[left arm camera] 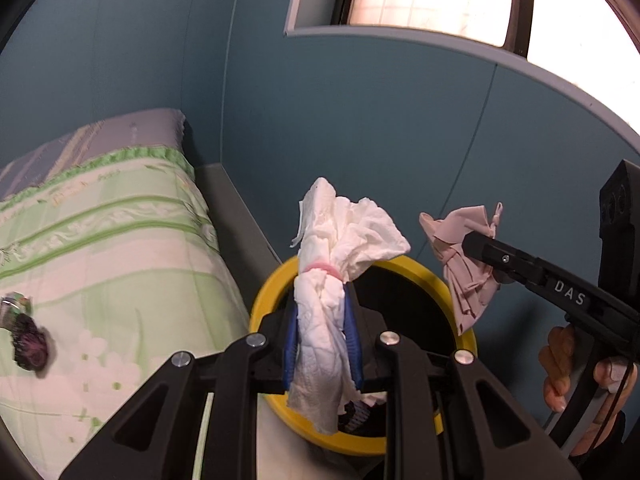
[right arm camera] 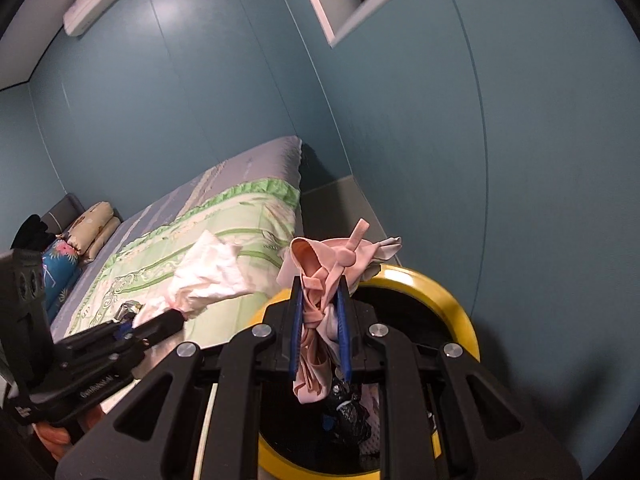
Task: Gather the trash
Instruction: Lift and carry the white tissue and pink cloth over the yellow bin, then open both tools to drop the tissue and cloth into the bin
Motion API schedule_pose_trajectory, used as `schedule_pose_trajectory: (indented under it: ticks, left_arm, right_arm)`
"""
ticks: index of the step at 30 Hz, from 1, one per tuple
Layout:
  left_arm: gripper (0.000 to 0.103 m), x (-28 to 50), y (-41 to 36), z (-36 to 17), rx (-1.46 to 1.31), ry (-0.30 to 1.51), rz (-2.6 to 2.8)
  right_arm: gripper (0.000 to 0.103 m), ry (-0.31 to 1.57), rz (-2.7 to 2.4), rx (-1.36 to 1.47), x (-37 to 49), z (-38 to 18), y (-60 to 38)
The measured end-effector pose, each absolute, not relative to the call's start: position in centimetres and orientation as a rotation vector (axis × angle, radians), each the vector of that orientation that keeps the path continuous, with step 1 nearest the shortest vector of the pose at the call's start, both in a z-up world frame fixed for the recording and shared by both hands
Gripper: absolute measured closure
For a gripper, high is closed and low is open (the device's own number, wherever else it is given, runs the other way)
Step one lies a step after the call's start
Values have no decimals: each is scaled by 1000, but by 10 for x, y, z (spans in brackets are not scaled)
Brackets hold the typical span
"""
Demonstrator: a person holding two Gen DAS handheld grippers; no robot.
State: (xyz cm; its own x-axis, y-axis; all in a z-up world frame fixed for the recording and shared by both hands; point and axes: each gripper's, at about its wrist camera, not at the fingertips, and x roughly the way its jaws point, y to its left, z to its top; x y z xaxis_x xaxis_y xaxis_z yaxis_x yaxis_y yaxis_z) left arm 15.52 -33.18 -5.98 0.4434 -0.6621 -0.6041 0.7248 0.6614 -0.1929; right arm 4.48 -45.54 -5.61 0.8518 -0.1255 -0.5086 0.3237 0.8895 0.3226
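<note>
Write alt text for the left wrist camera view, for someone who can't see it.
The left gripper clamps a crumpled white tissue wad above a yellow-rimmed trash bin. To its right, the right gripper holds a pink cloth over the same bin. A green floral bedspread lies at left, against a teal wall.

A crumpled white tissue (left arm camera: 340, 280) and a pink cloth scrap (right arm camera: 324, 308) are held above a yellow-rimmed bin (left arm camera: 424, 272) (partly filled).
</note>
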Motion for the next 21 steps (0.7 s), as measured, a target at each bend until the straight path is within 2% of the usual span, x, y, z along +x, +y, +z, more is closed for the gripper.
schedule_pose_trajectory:
  ticks: [17,19,21]
  left_arm:
    - [83,174,-356,-103,93,837,-875]
    - [72,177,-353,-105,78,848,-874]
    - [58,178,-350,-104,68,841,-859]
  right_arm:
    - [88,577,-297,453,55,-88,-477]
    - [87,581,-303,464,55,-89,-479]
    - [77,584,-310,474,55,-90,-481]
